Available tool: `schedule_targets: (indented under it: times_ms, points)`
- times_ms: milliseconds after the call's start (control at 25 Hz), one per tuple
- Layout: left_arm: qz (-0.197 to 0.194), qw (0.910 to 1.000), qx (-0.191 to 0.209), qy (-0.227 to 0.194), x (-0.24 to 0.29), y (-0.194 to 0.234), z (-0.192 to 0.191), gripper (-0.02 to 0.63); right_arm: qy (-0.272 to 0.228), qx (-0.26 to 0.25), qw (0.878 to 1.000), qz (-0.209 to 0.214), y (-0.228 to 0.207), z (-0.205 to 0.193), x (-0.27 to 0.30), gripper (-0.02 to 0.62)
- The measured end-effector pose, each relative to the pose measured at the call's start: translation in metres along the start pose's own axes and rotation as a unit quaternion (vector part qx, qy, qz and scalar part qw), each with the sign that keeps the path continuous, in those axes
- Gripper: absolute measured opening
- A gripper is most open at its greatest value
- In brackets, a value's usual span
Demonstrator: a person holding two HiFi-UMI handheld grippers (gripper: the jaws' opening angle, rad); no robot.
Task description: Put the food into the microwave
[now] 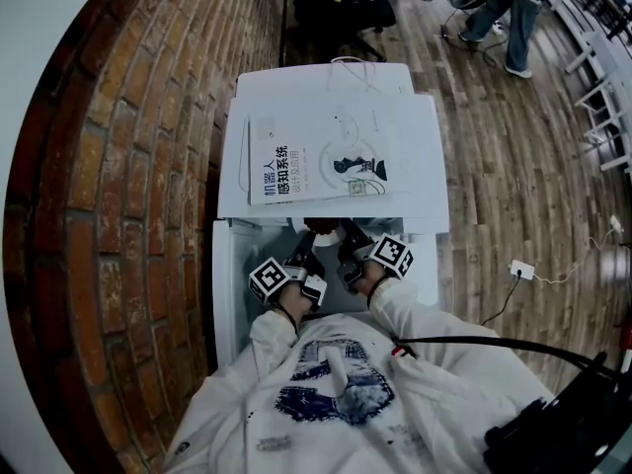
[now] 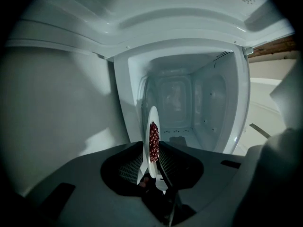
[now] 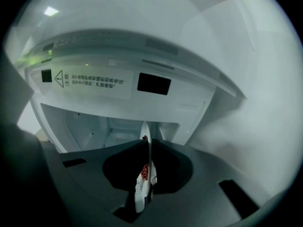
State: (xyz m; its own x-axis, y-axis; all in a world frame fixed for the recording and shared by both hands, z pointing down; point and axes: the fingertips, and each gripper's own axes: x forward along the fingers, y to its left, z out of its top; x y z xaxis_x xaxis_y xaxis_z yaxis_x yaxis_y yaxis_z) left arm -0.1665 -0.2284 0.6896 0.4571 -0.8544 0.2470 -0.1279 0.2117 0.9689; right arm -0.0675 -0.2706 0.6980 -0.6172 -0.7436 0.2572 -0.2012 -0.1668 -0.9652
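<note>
A white plate [image 2: 152,122] with red food [image 2: 154,143] on it stands edge-on in front of the open microwave's cavity [image 2: 180,103]. My left gripper [image 2: 151,148] has the plate's rim between its jaws, and a gap shows on each side of the rim, so it is open. My right gripper [image 3: 150,141] is shut on the plate [image 3: 144,126], with a few red bits of food [image 3: 145,170] showing beside its jaws. In the head view both grippers, left [image 1: 308,255] and right [image 1: 346,250], sit close together under the front edge of the microwave [image 1: 326,97].
A book [image 1: 316,161] lies on top of the microwave. The microwave's door [image 2: 61,117] stands open at the left. A brick wall [image 1: 128,166] runs along the left. An office chair [image 1: 341,8], a standing person [image 1: 509,18] and a power strip [image 1: 520,270] are on the wooden floor.
</note>
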Motion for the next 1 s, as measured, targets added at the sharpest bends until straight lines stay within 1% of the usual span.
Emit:
schedule_targets:
  times_ms: [240, 360, 400, 480, 520, 1000]
  points:
    - [-0.013, 0.9992, -0.003, 0.037, -0.012, -0.005, -0.027, 0.093, 0.001, 0.002, 1.000, 0.002, 0.003, -0.001, -0.002, 0.026]
    - [-0.009, 0.9986, -0.005, 0.052, -0.012, -0.005, -0.036, 0.091, 0.004, 0.002, 1.000, 0.003, 0.003, -0.003, -0.001, 0.026]
    - [-0.006, 0.9985, -0.004, 0.054, -0.011, -0.003, -0.037, 0.086, 0.004, 0.002, 1.000, 0.003, 0.003, -0.003, -0.001, 0.026]
    - [-0.003, 0.9984, -0.002, 0.057, -0.010, -0.001, -0.038, 0.039, 0.003, 0.001, 1.000, 0.004, 0.002, -0.003, -0.001, 0.026]
    - [-0.004, 0.9983, 0.001, 0.058, -0.009, -0.002, -0.039, 0.026, 0.003, 0.002, 1.000, 0.004, 0.003, -0.003, -0.001, 0.026]
    - [-0.020, 0.9984, -0.011, 0.052, -0.007, -0.006, -0.036, 0.021, 0.014, 0.000, 1.000, 0.005, 0.000, -0.006, -0.007, 0.031]
